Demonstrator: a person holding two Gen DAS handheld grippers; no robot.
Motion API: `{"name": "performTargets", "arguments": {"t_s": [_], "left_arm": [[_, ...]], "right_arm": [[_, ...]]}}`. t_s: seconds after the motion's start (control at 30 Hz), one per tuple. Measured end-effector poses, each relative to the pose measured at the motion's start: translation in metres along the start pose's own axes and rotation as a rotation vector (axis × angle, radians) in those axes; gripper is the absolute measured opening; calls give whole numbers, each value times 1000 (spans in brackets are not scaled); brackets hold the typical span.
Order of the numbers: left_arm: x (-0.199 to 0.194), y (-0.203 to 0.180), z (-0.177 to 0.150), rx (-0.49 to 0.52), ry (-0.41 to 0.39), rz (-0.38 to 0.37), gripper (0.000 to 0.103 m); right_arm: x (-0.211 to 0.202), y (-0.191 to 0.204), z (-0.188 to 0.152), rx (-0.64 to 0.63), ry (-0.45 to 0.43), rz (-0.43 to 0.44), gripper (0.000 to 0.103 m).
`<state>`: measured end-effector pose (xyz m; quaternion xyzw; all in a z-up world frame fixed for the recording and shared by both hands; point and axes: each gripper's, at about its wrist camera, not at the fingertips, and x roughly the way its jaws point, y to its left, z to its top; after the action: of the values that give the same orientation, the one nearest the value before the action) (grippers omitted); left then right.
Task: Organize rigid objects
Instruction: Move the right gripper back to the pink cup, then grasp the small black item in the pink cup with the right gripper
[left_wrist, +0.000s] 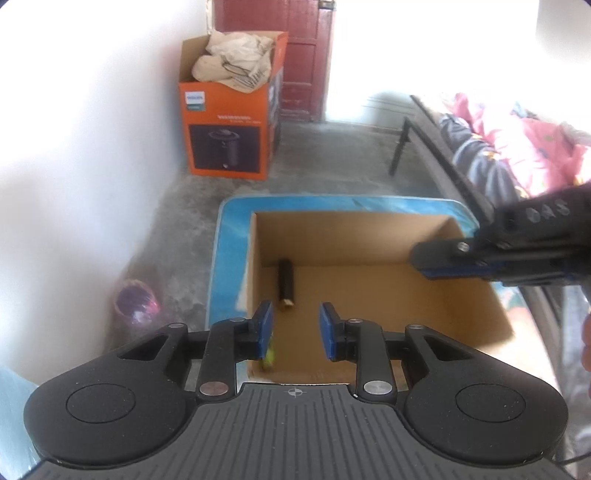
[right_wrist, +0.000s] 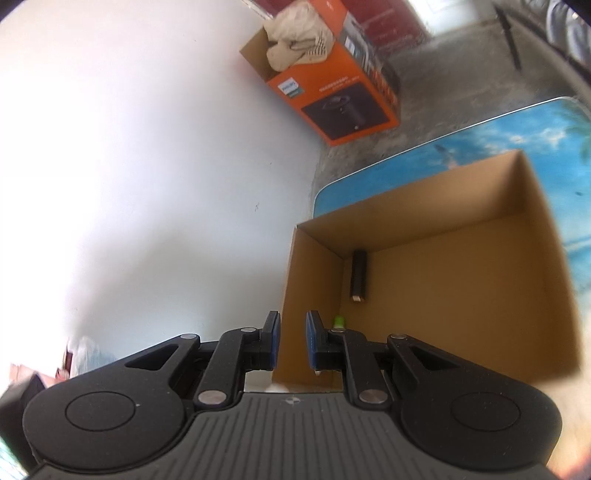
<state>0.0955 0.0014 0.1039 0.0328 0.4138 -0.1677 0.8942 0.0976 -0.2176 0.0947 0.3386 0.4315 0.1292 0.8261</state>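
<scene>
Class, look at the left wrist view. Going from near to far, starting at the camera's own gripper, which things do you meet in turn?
left gripper → dark cylinder lying in the cardboard box → blue table edge → orange appliance box → red door

A brown cardboard box (left_wrist: 369, 236) sits on a blue sky-patterned surface (right_wrist: 498, 147); inside lies a black cylinder (left_wrist: 285, 282). Orange box (left_wrist: 229, 125) behind.
</scene>
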Motion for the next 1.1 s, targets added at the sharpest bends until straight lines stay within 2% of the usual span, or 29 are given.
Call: {"name": "performTargets", "arguments": {"t_s": [0.2,0.33,0.5,0.67,0.77,0.9,1.03,1.1], "left_arm": [[-5,-5,-32,-15,118,-101,34],[8,-12,-64,0,243,-149,38],[33,-33,-104,93,347,-133,38],[47,-50,-133,188,368,-137,38],[55,-58,-142,233,360,-126,38],[63,-58,-145,220,358,-119,38],[66,-54,-146,203,357,-110,38],[68,-52,-147,194,357,-108,38]], "right_arm": [[-24,-4,-53,33,47,-69,21],[-17,-23,-93,109,121,-105,48],[1,-46,-136,182,179,-139,48],[27,-68,-152,200,200,-178,48],[43,-74,-154,214,211,-177,44],[61,-79,-153,201,216,-172,41],[71,-83,-153,228,254,-125,33],[69,-79,-153,221,260,-94,33]]}}
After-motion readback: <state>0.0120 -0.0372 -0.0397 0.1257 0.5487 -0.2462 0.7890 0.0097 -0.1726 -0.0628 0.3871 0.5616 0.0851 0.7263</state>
